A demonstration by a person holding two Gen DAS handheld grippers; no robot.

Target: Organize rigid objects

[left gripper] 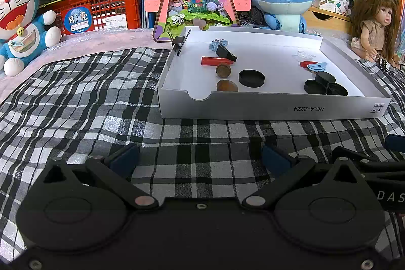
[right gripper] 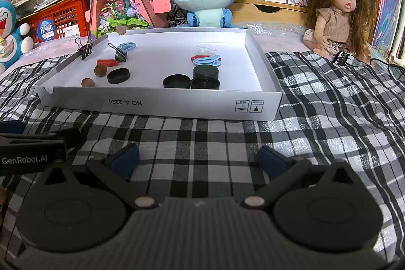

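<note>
On the checkered cloth (left gripper: 76,98), both claws sit spread and empty: left claw (left gripper: 200,158), right claw (right gripper: 197,160). White tray (right gripper: 177,105) ahead holds black caps (right gripper: 118,75).

The clear item (right gripper: 205,50) behind the blue clip (right gripper: 207,60) is perhaps a lid; Doraemon plush (right gripper: 10,37) is edge-cropped.
</note>
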